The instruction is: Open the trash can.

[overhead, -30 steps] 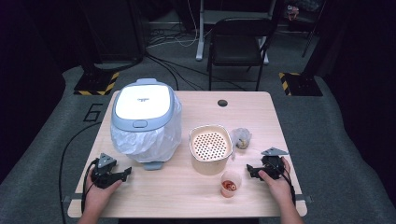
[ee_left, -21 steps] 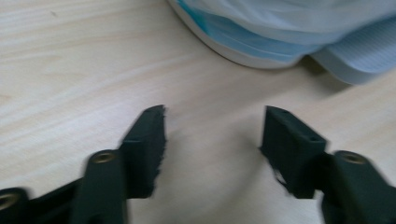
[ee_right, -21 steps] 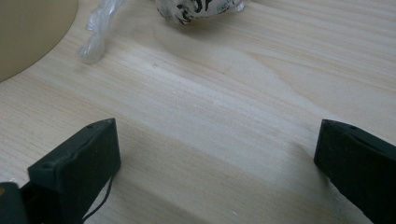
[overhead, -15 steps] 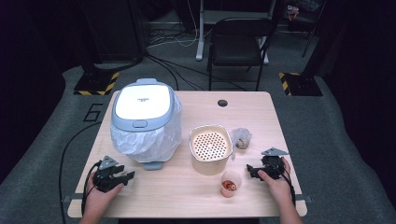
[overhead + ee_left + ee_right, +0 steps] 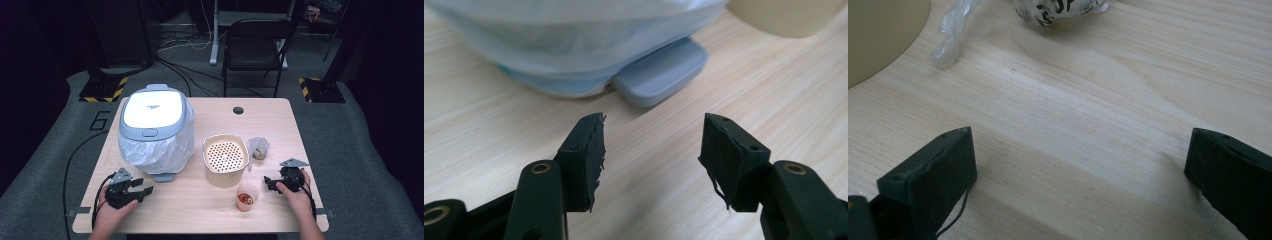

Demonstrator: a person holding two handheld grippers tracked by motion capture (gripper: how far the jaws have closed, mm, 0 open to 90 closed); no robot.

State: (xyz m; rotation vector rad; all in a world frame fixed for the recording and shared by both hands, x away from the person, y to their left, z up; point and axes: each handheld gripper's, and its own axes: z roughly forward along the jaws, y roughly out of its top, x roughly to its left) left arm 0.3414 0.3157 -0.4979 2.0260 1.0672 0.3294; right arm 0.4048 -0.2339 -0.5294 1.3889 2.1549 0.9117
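Note:
A white and grey rice cooker [image 5: 152, 117] with a plastic bag around its lower body stands at the table's left. My left gripper [image 5: 144, 187] rests on the table in front of it, open and empty. In the left gripper view the open gripper [image 5: 651, 155] faces the cooker's grey front tab [image 5: 659, 72]. A beige perforated basket [image 5: 225, 156] sits mid-table. Beside it lies a small knotted plastic bag [image 5: 258, 148], and a small cup [image 5: 245, 197] of red pieces stands in front. My right gripper [image 5: 268, 184] lies right of the cup, open wide [image 5: 1078, 170], pointing toward the bag [image 5: 1058, 10].
The wooden table [image 5: 200, 215] has a round cable hole [image 5: 238, 110] near its far edge. A black chair [image 5: 257, 47] stands behind the table. The basket's wall [image 5: 878, 35] shows at the top left of the right gripper view.
My left gripper has slid a little to the right along the table's front. The right gripper has stayed put.

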